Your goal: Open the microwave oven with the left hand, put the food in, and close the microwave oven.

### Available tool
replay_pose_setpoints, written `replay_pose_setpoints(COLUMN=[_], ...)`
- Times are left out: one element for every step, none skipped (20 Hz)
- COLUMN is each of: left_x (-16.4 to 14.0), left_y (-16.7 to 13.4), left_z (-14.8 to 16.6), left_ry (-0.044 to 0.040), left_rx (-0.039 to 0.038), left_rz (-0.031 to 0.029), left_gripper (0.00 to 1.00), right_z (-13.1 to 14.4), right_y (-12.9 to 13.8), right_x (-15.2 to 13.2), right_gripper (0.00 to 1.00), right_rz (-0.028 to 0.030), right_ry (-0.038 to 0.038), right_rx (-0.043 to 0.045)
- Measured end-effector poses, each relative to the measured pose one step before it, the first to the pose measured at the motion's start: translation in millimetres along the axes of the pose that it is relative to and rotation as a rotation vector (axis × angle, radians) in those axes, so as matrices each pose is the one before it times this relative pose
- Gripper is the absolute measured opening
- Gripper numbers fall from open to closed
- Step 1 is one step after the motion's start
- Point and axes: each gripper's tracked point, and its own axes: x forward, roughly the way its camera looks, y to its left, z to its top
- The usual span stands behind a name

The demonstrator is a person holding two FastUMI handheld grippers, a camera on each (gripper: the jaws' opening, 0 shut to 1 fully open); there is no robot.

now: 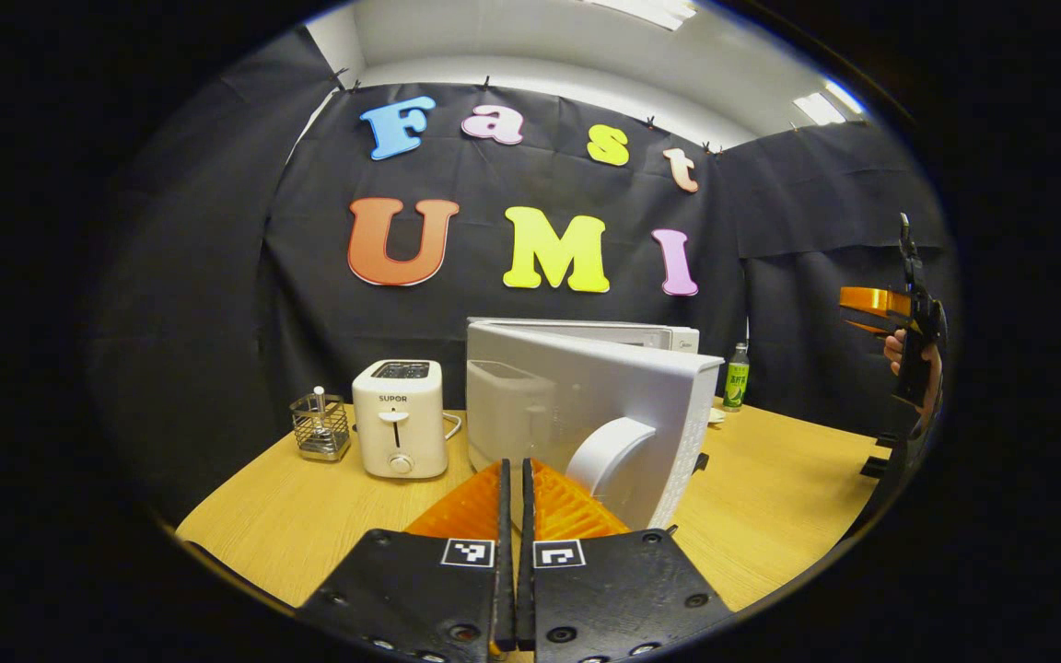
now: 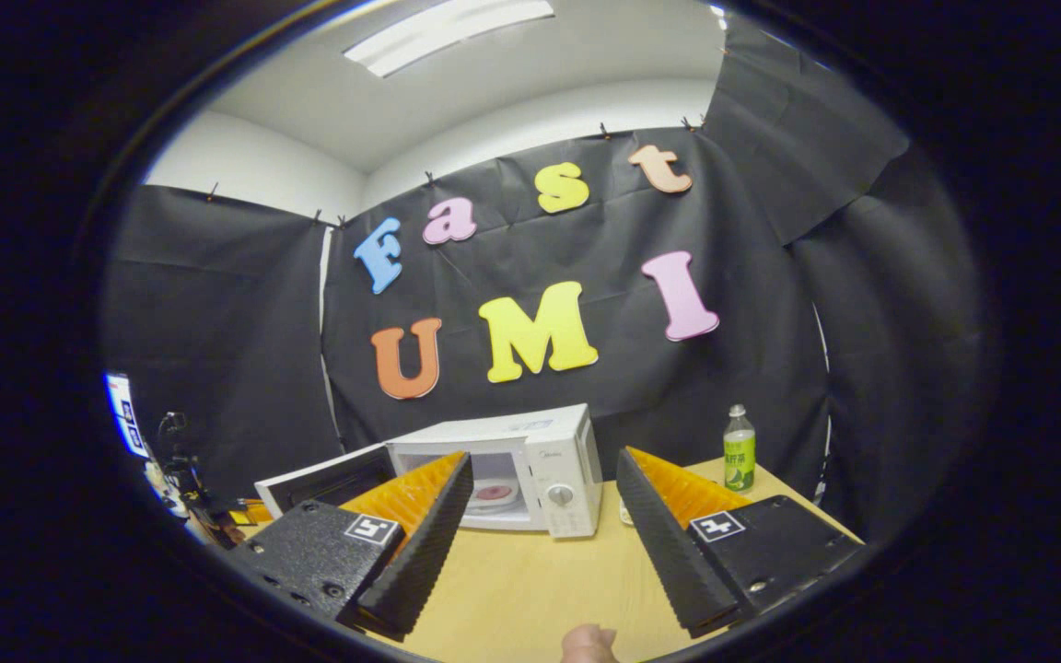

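Left gripper view: left tongs (image 1: 514,479) together before the stiff, hinged door (image 1: 577,405); push its handle (image 1: 612,451). Right tongs (image 2: 540,488) apart, food (image 2: 494,493) already inside.

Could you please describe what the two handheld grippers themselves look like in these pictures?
The left gripper has two wedge-shaped fingers with ribbed faces on flat black screwed plates, each bearing a small square black-and-white marker. The right gripper has the same build: ribbed wedge fingers, textured pads, black bases, one marker each. No cables are visible.
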Motion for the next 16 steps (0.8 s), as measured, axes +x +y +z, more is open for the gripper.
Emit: replay_pose_setpoints(left_x=[2.07,3.86,4.13,5.05,4.32,7.19,6.62,8.19,9.44,10.59,10.64,10.91,10.08,10.61,10.2,8.78], left_y=[-9.41,-7.19,-7.08,-7.16,-6.62,-6.17,-7.65,-6.77,-4.44,-5.03,-5.53,-4.63,-4.57,-6.56,-5.34,-8.68], left_z=[0.27,0.06,-1.43,-1.85,-2.97,-0.8,-2.72,-0.94,-1.98,-2.4,-2.18,0.51,1.41,1.17,2.16,2.92], left_ry=[-0.00375,-0.00367,0.00657,0.00497,0.00799,0.0002,0.00437,-0.00437,0.00137,0.00078,0.00413,-0.00434,-0.00446,-0.00517,-0.00664,-0.0053], left_rx=[-0.00601,-0.00241,-0.00226,0.00537,0.00506,0.00341,-0.00148,-0.0034,-0.00567,-0.01067,-0.01021,-0.01247,-0.01108,-0.00832,0.00106,-0.00028], left_rz=[-0.02671,-0.01546,-0.01501,-0.00944,-0.00749,-0.00918,-0.01397,-0.01395,-0.00906,-0.01093,-0.01201,-0.01128,-0.00968,-0.01172,-0.01294,-0.0175], left_gripper=[0.02,0.02,0.02,0.02,0.01,0.02,0.02,0.02,0.02,0.02,0.02,0.01,0.02,0.02,0.02,0.02], right_z=[2.8,3.12,3.84,3.25,2.39,5.17,3.97,0.56,3.43,2.49,1.02,-0.69,-0.65,-0.68,-1.21,-0.79], right_y=[-1.06,-0.89,-0.9,-2.78,-3.2,-1.11,-0.24,1.34,3.1,2.58,1.55,-0.12,0.22,-0.16,-0.73,-0.15], right_x=[-9.38,-7.82,-7.01,-6.48,-6.32,-5.94,-4.96,-4.65,-4.15,-3.29,-2.69,-2.23,-0.8,-0.95,0.73,0.58], right_gripper=[1.0,1.0,0.99,0.99,1.0,1.0,0.99,0.99,0.99,0.99,1.0,1.0,1.0,0.99,0.99,0.99], right_rz=[0.00031,0.00216,0.00185,-0.00592,-0.0053,-0.00116,0.00108,0.00772,0.01269,0.0154,0.01033,0.00614,0.00538,0.00232,0.00315,0.00441], right_ry=[0.0064,0.00485,-0.00058,0.00295,-0.00133,-0.01148,-0.00378,-0.0026,-0.00458,-0.00422,0.001,0.00189,0.00081,0.00135,0.00329,0.00227], right_rx=[0.00773,0.00933,0.00709,0.00358,-0.00403,-0.00588,-0.00224,-0.00091,0.00476,0.00071,-0.00109,0.00075,-0.00034,0.00192,0.00137,0.00137])
